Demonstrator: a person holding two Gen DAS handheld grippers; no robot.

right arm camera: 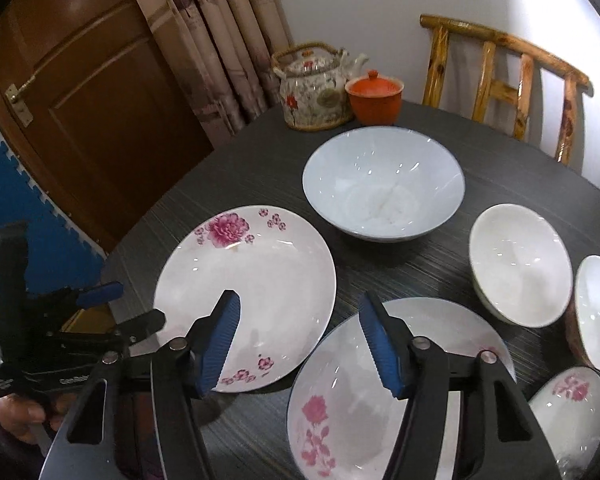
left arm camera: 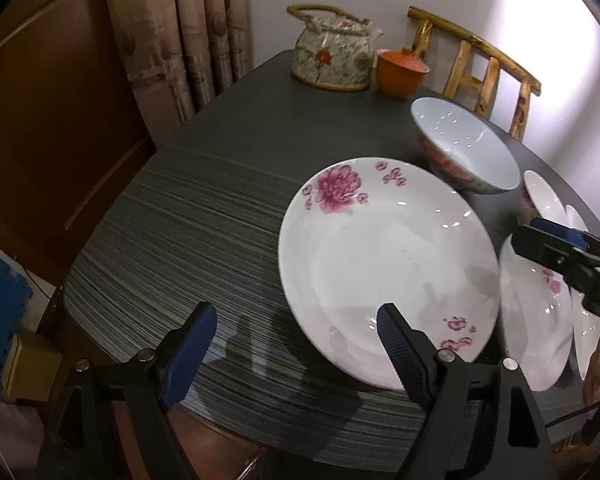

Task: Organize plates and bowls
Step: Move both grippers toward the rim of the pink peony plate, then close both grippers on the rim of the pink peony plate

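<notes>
Both views are dim at the left and bright at the right, where light washes the wall (left arm camera: 560,40) near white. The glazed plate (left arm camera: 388,264) carries small sharp glints, and the big bowl (right arm camera: 384,188) does too. On the tabletop (left arm camera: 204,216) soft shadows lie in front of the plate. Fisheye bending curves the tabletop's rim; black corners frame each view. The door (right arm camera: 100,120) shows a faint sheen.

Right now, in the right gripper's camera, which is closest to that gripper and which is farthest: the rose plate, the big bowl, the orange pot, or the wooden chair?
From the right gripper:
1. Rose plate, right under it.
2. Big bowl, in the middle of the table.
3. Orange pot, at the table's far edge beside the teapot.
4. Wooden chair, behind the table on the right.
</notes>
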